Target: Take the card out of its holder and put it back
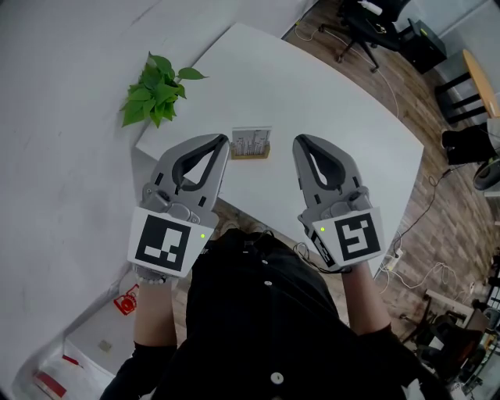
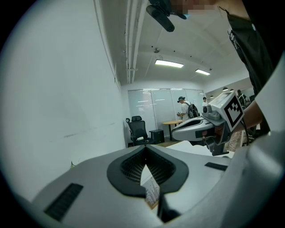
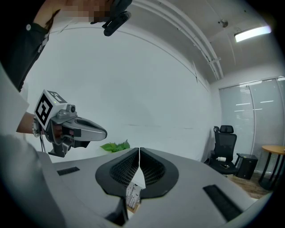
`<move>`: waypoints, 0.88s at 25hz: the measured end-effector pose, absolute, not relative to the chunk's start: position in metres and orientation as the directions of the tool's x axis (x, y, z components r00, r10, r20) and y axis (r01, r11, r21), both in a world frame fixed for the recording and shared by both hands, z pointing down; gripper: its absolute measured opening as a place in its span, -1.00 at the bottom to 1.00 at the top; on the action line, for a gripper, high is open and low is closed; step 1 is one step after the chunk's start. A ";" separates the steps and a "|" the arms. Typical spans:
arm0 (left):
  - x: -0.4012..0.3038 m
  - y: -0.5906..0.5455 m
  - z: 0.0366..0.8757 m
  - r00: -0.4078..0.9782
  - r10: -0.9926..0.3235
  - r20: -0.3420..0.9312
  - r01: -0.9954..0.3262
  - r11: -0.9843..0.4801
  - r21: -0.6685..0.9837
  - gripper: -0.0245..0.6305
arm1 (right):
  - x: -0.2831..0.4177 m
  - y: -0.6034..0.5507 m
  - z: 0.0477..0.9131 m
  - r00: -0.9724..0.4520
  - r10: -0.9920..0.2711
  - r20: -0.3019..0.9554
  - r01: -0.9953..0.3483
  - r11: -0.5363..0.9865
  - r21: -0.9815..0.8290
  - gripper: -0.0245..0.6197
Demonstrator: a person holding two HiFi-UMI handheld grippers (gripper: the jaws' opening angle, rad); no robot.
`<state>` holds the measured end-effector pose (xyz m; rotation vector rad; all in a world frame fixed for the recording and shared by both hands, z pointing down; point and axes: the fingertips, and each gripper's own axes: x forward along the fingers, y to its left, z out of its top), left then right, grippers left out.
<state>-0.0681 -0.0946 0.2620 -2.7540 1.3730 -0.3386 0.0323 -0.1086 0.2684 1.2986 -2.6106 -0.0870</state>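
Observation:
A printed card (image 1: 251, 141) stands upright in a small wooden holder (image 1: 251, 154) on the white table (image 1: 336, 117), near its front edge. My left gripper (image 1: 223, 141) hovers just left of the card, shut and holding nothing. My right gripper (image 1: 300, 143) hovers just right of it, also shut and holding nothing. Neither touches the card. In the left gripper view the jaws meet at their tips (image 2: 145, 149), and the card (image 2: 152, 192) shows below through the gap. In the right gripper view the closed tips (image 3: 139, 152) sit above the card (image 3: 133, 194).
A green potted plant (image 1: 156, 90) sits at the table's left corner against the white wall. Black office chairs (image 1: 367, 23) and cables (image 1: 414, 266) are on the wooden floor to the right. People stand far back in the room (image 2: 183, 107).

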 end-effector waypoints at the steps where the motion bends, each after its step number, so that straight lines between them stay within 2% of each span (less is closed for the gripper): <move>1: -0.068 -0.094 0.262 0.584 -0.793 0.173 -0.783 -0.606 -0.137 -0.88 | 0.031 -0.108 0.269 -0.590 -0.788 0.176 -0.774 0.614 0.152 -0.79; 22: -0.068 -0.093 0.261 0.587 -0.791 0.173 -0.783 -0.609 -0.126 -0.88 | 0.028 -0.105 0.270 -0.593 -0.778 0.209 -0.763 0.626 0.161 -0.79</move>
